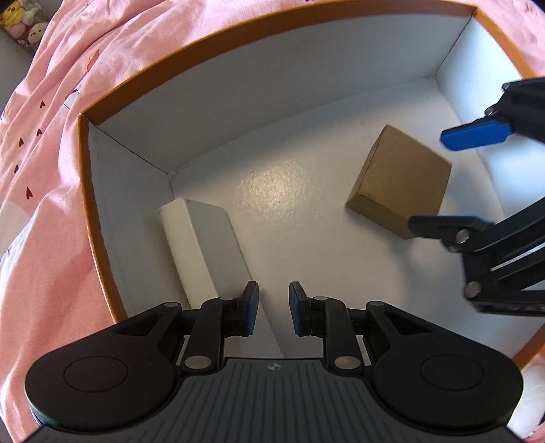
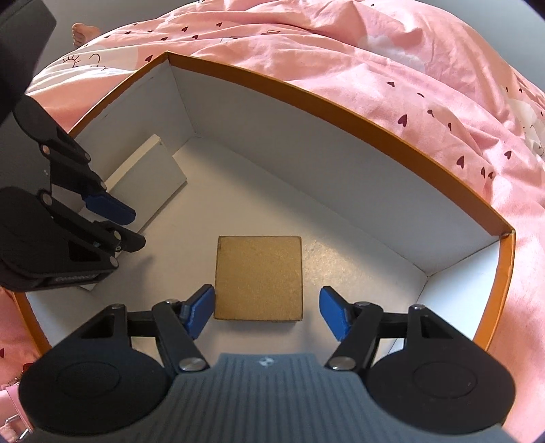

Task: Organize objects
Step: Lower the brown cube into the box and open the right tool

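A large open box with an orange rim (image 1: 133,81) (image 2: 340,112) and white inside lies on a pink bedsheet. A brown cardboard box (image 1: 402,180) (image 2: 259,277) rests on its floor. A white flat box (image 1: 201,245) (image 2: 143,177) lies by the left wall. My left gripper (image 1: 272,308) (image 2: 131,228) is open and empty, just above the near end of the white box. My right gripper (image 2: 265,311) (image 1: 449,180) is open, its blue pads either side of the brown box's near edge, not touching it.
The pink bedsheet with small hearts (image 2: 425,68) (image 1: 41,153) surrounds the box. Plush toys (image 1: 24,24) sit at the far left. A bare foot (image 2: 81,32) shows beyond the bed.
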`<state>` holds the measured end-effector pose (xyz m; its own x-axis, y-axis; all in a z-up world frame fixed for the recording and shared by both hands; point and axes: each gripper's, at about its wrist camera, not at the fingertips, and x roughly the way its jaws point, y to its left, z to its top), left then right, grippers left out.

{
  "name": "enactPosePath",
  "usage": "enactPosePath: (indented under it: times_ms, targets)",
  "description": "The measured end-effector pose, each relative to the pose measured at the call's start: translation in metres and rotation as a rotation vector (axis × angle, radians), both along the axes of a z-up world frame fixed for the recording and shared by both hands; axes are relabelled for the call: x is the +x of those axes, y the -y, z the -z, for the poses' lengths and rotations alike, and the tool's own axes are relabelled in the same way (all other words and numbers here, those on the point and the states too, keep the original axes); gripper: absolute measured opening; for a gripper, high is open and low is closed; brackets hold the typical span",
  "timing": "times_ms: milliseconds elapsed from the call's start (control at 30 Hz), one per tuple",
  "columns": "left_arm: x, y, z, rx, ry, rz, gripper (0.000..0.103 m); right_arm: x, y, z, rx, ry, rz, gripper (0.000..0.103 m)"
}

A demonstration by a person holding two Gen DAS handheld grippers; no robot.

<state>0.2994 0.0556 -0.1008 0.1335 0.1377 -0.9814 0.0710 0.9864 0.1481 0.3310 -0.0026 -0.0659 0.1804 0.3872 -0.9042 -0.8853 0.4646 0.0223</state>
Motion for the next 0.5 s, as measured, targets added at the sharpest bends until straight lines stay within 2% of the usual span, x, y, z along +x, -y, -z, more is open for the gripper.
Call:
enactPosePath:
  times_ms: [67, 133, 167, 233, 433, 500]
  targets:
    - [0.000, -0.003, 0.001, -0.022, -0.006, -0.012, 0.025, 0.001, 0.003, 0.001, 0.006, -0.005, 0.001, 0.069]
    - [0.002, -0.009, 0.000, -0.047, -0.008, -0.034, 0.019, 0.001, 0.005, 0.001, 0.015, -0.015, 0.000, 0.065]
    - [0.002, -0.011, -0.003, -0.038, 0.000, -0.034, 0.016, 0.001, 0.006, 0.001, 0.022, -0.028, 0.000, 0.062]
    - [0.001, -0.013, -0.009, -0.020, 0.019, -0.031, 0.016, 0.003, 0.006, 0.001, 0.032, -0.044, 0.005, 0.061]
    - [0.002, -0.014, -0.017, 0.019, 0.018, -0.011, 0.015, 0.001, 0.007, 0.004, 0.026, -0.050, -0.017, 0.065]
    - [0.008, -0.014, -0.016, 0.045, 0.021, -0.007, 0.009, -0.001, 0.009, 0.005, 0.018, -0.051, -0.034, 0.066]
